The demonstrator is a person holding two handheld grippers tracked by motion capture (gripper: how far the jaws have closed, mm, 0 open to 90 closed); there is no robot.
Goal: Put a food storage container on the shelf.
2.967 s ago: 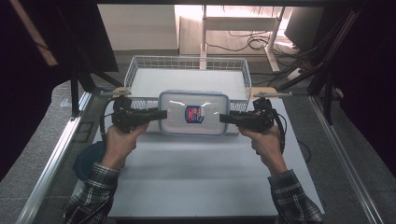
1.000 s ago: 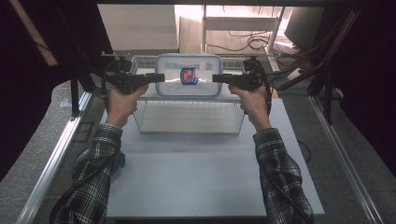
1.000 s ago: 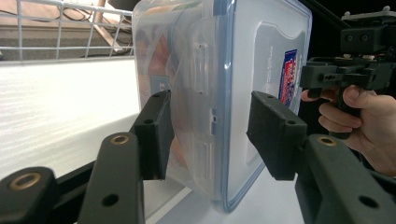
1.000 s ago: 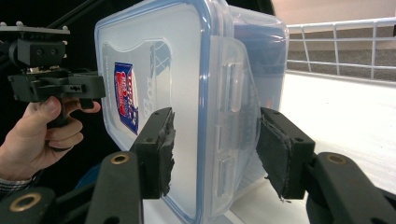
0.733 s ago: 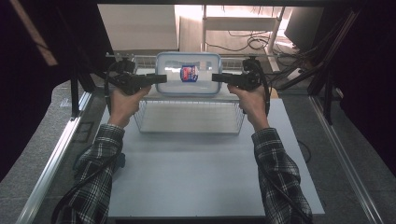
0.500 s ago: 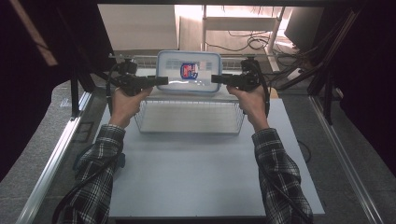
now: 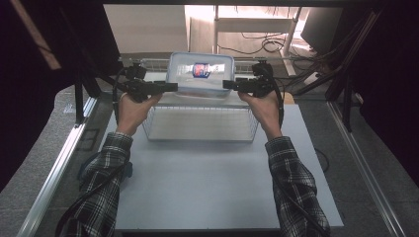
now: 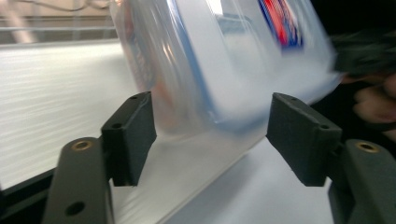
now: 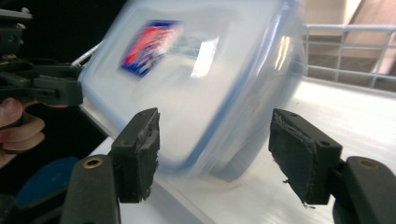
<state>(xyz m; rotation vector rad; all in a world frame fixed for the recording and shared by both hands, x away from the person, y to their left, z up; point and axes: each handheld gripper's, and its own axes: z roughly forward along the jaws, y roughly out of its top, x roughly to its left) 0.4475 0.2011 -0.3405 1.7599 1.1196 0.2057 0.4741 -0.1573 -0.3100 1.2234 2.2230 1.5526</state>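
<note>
A clear lidded box (image 7: pixel 200 74) with a blue seal and a red-and-blue label hangs tilted over the far part of a wire basket (image 7: pixel 197 139). My left gripper (image 7: pixel 170 87) is at its left end and my right gripper (image 7: pixel 227 85) at its right end. Both have just been opening. In the left gripper view the box (image 8: pixel 224 60) is blurred, and its edge lies between the spread jaws of the left gripper (image 8: pixel 215 140) without touching the pads. The right gripper (image 9: pixel 215 154) also stands off the blurred box (image 9: pixel 196 84).
The basket sits at the far end of a white tabletop (image 7: pixel 217 187). A metal rail (image 7: pixel 59 163) runs along the left side, dark frame struts (image 7: pixel 346 98) stand at the right, and cables (image 7: pixel 267 47) lie beyond the basket.
The box was lifted from the table in front of the basket to above its far part. Since then both grippers' jaws have spread off its ends and the box has tilted.
</note>
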